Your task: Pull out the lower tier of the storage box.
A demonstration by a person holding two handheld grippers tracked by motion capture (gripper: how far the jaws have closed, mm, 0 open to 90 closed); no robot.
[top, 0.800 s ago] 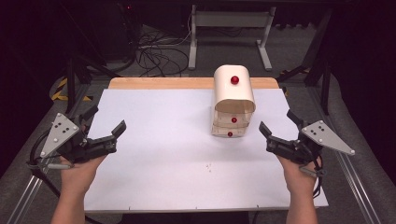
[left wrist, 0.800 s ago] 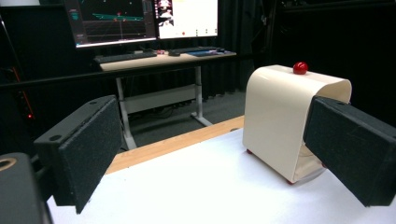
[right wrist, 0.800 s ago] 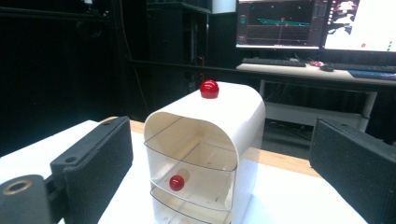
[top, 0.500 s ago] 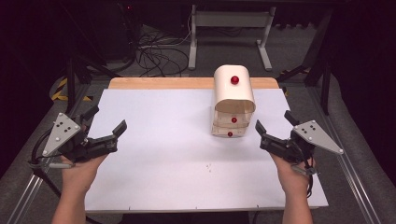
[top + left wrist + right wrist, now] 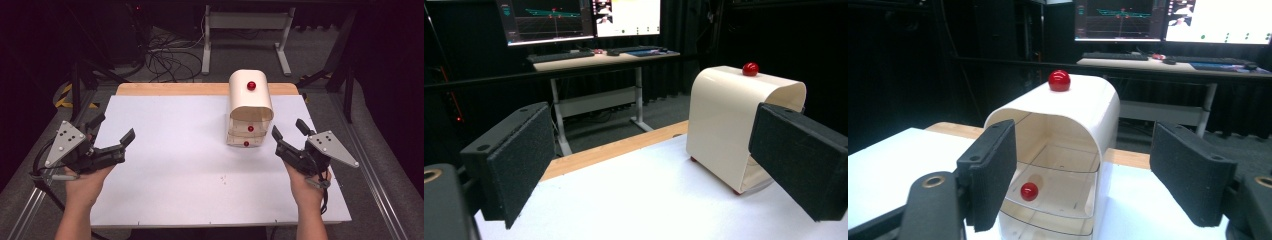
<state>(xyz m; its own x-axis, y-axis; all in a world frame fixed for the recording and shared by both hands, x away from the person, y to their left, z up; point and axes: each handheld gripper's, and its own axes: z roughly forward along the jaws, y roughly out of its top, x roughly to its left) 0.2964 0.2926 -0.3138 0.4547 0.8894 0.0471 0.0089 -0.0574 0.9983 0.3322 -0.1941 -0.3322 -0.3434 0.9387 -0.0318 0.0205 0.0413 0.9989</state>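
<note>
Both hand-held grippers, left (image 5: 114,138) and right (image 5: 288,131), jaws apart, holding nothing; cream drawer cabinet (image 5: 250,107) near bench (image 5: 170,130) far edge, right one just beside it.

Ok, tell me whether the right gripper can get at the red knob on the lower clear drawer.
Probably yes: the right gripper is open beside the cream cabinet's front, with nothing between it and that red knob.

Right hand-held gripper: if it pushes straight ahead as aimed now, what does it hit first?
Most likely the cream drawer cabinet: the right hand-held gripper, jaws open, faces its open front, roughly at the clear drawer with the red knob. Depth is unclear.
</note>
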